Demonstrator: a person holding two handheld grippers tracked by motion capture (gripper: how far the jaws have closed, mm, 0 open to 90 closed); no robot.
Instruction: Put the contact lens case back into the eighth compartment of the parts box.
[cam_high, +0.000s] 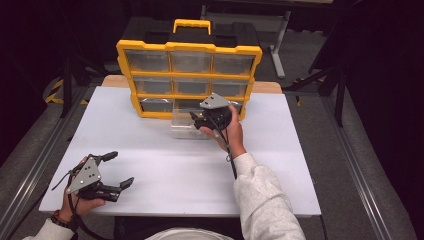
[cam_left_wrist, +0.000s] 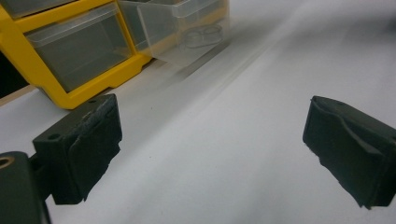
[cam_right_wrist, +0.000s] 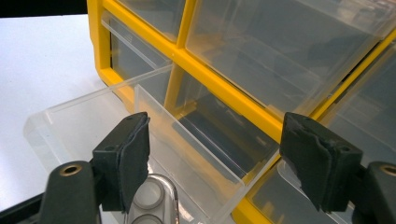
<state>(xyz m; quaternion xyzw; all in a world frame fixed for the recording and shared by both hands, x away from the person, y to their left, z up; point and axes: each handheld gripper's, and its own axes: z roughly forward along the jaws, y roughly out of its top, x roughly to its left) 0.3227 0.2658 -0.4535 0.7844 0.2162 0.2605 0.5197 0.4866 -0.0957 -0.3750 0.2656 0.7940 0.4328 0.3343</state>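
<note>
A yellow organizer (cam_high: 189, 47) with clear drawers stands at the back of the white table (cam_high: 165, 175). Its bottom middle drawer (cam_high: 186, 129) is pulled out onto the table. My right gripper (cam_high: 196, 119) hovers open over that drawer (cam_right_wrist: 88, 116), jaws wide apart and holding nothing (cam_right_wrist: 219, 158). A small clear piece with round rings (cam_right_wrist: 149, 196) lies in the drawer just below the jaws. It also shows through the drawer wall as the ringed piece (cam_left_wrist: 203, 35). My left gripper (cam_high: 121, 169) rests open at the front left, over bare table (cam_left_wrist: 212, 149).
The organizer (cam_left_wrist: 70, 70) has a yellow carry handle (cam_high: 192, 24) on top and a black back. A wooden board edge (cam_high: 114, 80) shows behind the white tabletop. Metal stand legs (cam_high: 280, 50) stand on the floor beyond.
</note>
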